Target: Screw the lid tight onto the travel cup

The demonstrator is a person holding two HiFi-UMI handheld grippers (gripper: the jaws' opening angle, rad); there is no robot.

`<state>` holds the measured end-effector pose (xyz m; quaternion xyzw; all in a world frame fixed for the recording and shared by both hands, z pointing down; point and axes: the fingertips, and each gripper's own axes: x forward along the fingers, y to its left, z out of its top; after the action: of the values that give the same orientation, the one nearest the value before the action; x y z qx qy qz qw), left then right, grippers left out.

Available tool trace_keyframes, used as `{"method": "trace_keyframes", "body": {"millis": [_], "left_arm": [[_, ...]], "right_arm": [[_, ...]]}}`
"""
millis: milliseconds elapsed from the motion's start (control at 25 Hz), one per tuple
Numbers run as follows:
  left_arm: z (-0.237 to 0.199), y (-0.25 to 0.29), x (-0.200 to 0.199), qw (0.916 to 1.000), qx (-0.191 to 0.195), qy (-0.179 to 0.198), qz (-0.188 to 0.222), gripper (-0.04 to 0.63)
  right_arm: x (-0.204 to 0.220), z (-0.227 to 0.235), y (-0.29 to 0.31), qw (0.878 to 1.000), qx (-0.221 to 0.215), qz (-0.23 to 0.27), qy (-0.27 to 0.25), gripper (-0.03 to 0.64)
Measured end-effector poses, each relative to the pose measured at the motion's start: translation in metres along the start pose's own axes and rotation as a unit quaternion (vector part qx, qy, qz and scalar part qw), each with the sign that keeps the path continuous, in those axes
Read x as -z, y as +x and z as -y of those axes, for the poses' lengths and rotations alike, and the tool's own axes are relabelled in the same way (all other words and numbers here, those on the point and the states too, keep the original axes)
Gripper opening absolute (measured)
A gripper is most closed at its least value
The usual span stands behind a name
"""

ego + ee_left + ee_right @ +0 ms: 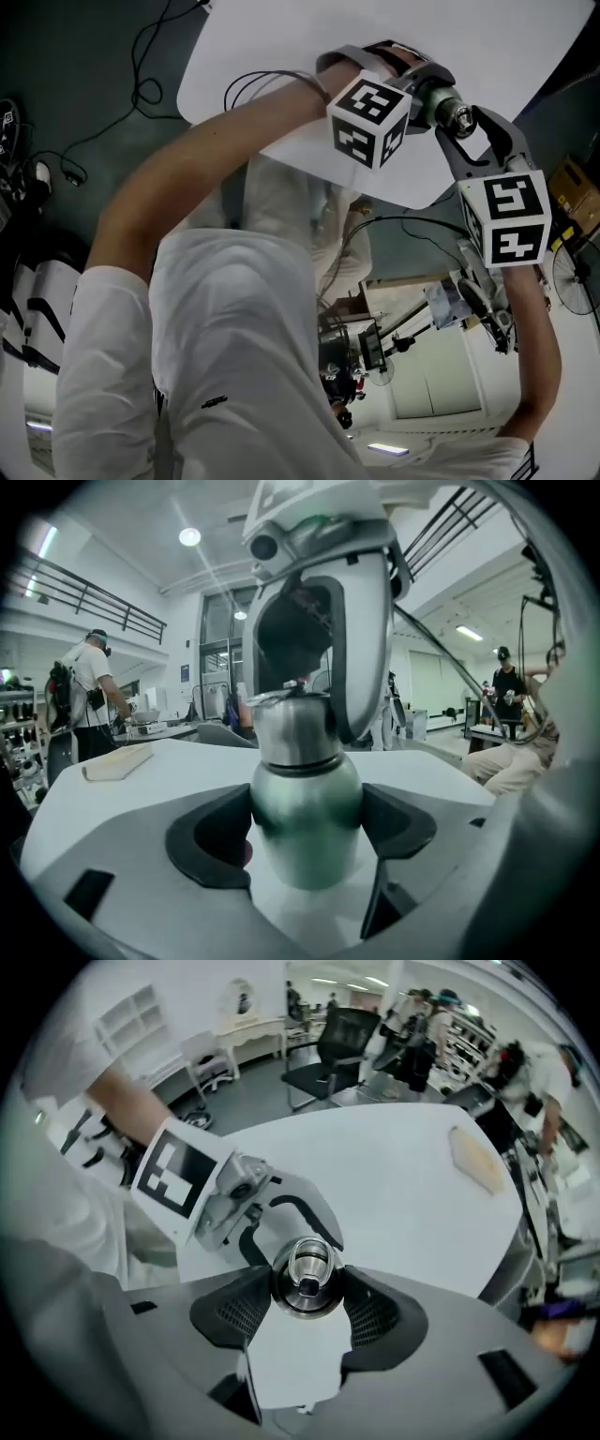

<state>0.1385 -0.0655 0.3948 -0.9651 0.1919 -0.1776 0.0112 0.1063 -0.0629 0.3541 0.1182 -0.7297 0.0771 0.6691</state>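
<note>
On my left, the left gripper (307, 832) reaches in almost level and is clenched on the rounded steel body of the travel cup (305, 799), with its dark pads (211, 855) pressed against both sides. Far to the left on the white table (187, 771) lies a pale board (117, 760), well apart from the cup. The cup stands upright between my two tools, over the table. I cannot tell whether its base touches the surface. On top of it sits the lid (303, 1277), a steel cap with a small recess at its centre. To the right, my right gripper (305, 1299) comes straight down and grasps that lid, its ribbed pads (371, 1316) tight against the rim on either side. In the head view, the left marker cube (368, 120) sits left of the cup's top and the right marker cube (506, 220) sits right of it.
</note>
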Motion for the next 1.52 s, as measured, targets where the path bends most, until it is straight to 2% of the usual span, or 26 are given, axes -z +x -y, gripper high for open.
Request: {"method": "trace_keyframes", "body": {"millis": [80, 160, 280, 360, 520, 600, 640, 680, 720, 800, 880, 920, 1160, 1240, 1280, 1320, 1360, 1480, 1520], "left_arm": [[0.0, 0.001, 0.001, 1.0, -0.002, -0.001, 0.002, 0.36], [0.0, 0.001, 0.003, 1.0, -0.004, -0.003, 0.006, 0.36], [0.0, 0.002, 0.004, 0.9999, -0.004, -0.003, 0.01, 0.36], [0.001, 0.003, 0.004, 0.9999, -0.002, -0.003, 0.011, 0.36], [0.001, 0.007, 0.004, 0.9999, 0.003, -0.003, 0.012, 0.36], [0.002, 0.008, 0.005, 0.9999, 0.006, -0.004, 0.013, 0.36], [0.002, 0.008, 0.005, 0.9999, 0.007, -0.004, 0.014, 0.36], [0.002, 0.008, 0.005, 0.9998, 0.009, -0.005, 0.014, 0.36], [0.002, 0.009, 0.005, 0.9998, 0.01, -0.005, 0.015, 0.359], [0.001, 0.009, 0.007, 0.9998, 0.013, -0.004, 0.016, 0.359], [0.001, 0.009, 0.008, 0.9997, 0.014, -0.005, 0.018, 0.359], [0.001, 0.007, 0.009, 0.9997, 0.015, -0.006, 0.019, 0.359], [0.0, 0.004, 0.007, 0.9996, 0.015, -0.009, 0.023, 0.359], [0.001, 0.005, 0.006, 0.9995, 0.016, -0.01, 0.024, 0.359], [0.001, 0.005, 0.005, 0.9995, 0.015, -0.01, 0.025, 0.359], [0.001, 0.005, 0.004, 0.9995, 0.015, -0.011, 0.025, 0.359], [0.001, 0.005, 0.004, 0.9995, 0.014, -0.011, 0.026, 0.359], [0.001, 0.002, 0.006, 0.9995, 0.013, -0.015, 0.026, 0.359], [0.001, 0.002, 0.006, 0.9995, 0.013, -0.016, 0.026, 0.359]], "right_arm": [[0.002, 0.004, 0.001, 0.997, 0.012, 0.004, 0.076, 0.236], [0.002, 0.006, 0.004, 0.992, 0.014, 0.006, 0.127, 0.236], [0.004, 0.005, 0.006, 0.988, -0.002, 0.012, 0.152, 0.238], [0.004, 0.002, 0.002, 0.992, -0.009, 0.017, 0.123, 0.267], [-0.005, 0.001, -0.014, 0.998, -0.014, 0.052, 0.02, 0.272], [-0.009, -0.003, -0.022, 0.996, -0.02, 0.062, -0.068, 0.275], [-0.01, -0.005, -0.024, 0.99, -0.021, 0.061, -0.129, 0.275], [-0.009, -0.008, -0.025, 0.979, -0.02, 0.056, -0.197, 0.275], [-0.007, -0.009, -0.025, 0.962, -0.018, 0.047, -0.267, 0.275], [0.0, -0.012, -0.021, 0.919, -0.017, 0.029, -0.394, 0.275], [0.004, -0.014, -0.014, 0.879, -0.028, 0.021, -0.476, 0.275], [0.005, -0.015, -0.012, 0.866, -0.038, 0.018, -0.498, 0.275], [0.005, -0.016, 0.002, 0.811, -0.087, -0.007, -0.578, 0.275], [0.009, -0.015, 0.004, 0.8, -0.093, -0.02, -0.592, 0.259], [0.01, -0.015, 0.004, 0.802, -0.094, -0.024, -0.59, 0.258], [0.01, -0.014, 0.004, 0.809, -0.093, -0.026, -0.58, 0.256], [0.009, -0.014, 0.004, 0.824, -0.092, -0.024, -0.558, 0.256], [0.002, -0.014, 0.005, 0.892, -0.097, -0.008, -0.443, 0.255], [0.0, -0.013, 0.005, 0.911, -0.098, -0.002, -0.401, 0.255]]}}
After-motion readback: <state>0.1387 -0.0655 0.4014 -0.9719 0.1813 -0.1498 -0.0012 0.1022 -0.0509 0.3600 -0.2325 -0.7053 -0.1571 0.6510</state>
